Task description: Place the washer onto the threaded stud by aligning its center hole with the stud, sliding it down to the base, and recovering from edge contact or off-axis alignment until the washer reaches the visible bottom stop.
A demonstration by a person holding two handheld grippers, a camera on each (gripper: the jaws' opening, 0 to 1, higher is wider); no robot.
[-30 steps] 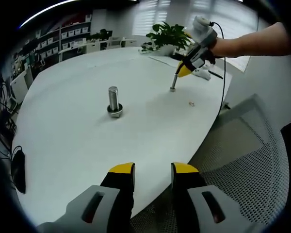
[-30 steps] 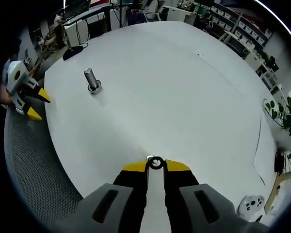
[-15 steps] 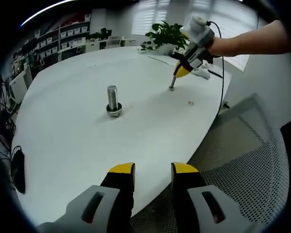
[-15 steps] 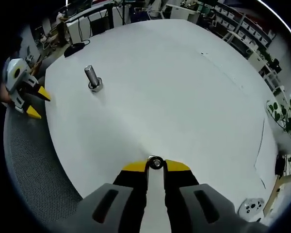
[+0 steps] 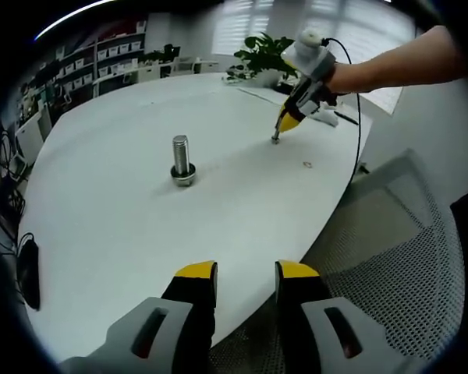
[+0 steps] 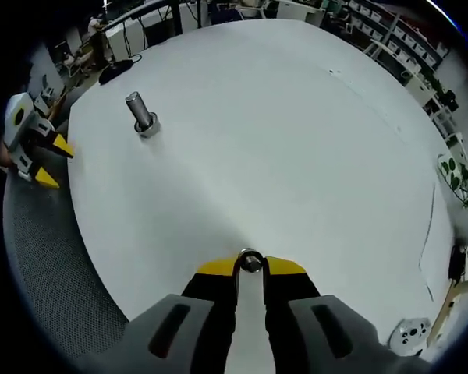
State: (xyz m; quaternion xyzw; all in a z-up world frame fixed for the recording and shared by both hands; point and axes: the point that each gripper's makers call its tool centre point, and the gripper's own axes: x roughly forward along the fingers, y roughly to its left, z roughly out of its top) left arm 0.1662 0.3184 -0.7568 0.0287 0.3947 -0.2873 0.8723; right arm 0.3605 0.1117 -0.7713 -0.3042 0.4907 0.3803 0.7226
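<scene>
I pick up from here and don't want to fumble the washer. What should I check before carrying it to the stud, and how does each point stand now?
1. Washer gripped: ok, pinched between the right claw tips.
2. Washer lifted off the table: cannot tell; in the left gripper view the right claw tip is at or near the surface.
3. Stud upright and free: ok, it stands on its base with nothing seen on its thread.
4. Path to the stud: ok, bare white tabletop lies between.
5. Left claw out of the way: ok, open, holding nothing, at the table edge.
6. Hole lined up with stud axis: not ok, washer is far off.
</scene>
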